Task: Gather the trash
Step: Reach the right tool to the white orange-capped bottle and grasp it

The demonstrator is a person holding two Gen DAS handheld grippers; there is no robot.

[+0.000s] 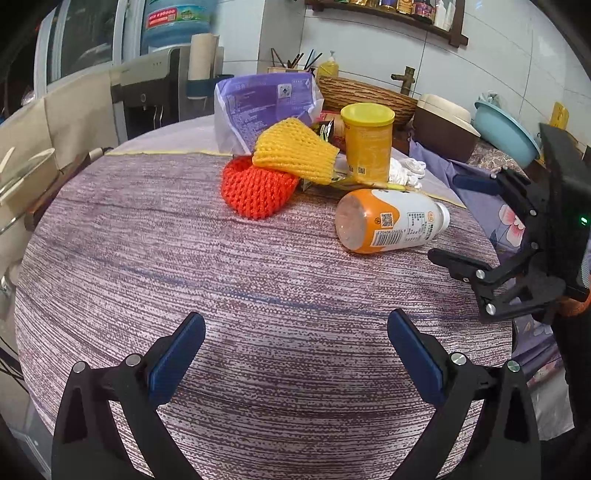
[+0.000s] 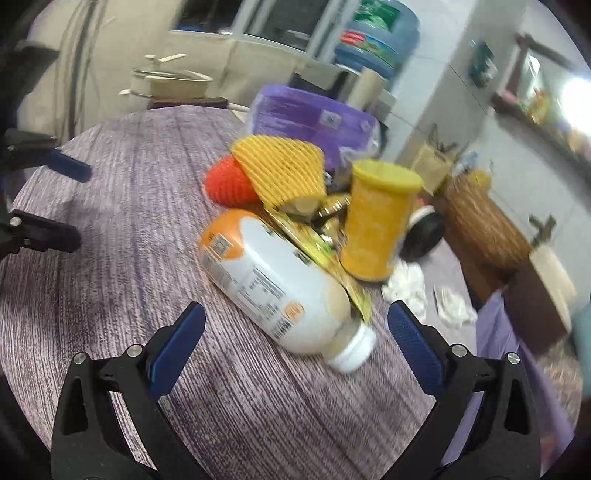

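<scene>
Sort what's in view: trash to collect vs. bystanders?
Trash: bottle on its side, yellow cup, orange foam net, yellow foam net, purple bag, crumpled tissue.
Bystanders: wicker basket, blue basin, water jug.

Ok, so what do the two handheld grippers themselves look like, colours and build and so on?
Both match. The left gripper and right gripper have black, angular linkage arms joined by round silver pivot screws, ending in flat fingers faced with textured dark blue pads. Seen from the left wrist view, the right gripper has a black boxy body with a small green light. No cables show.
</scene>
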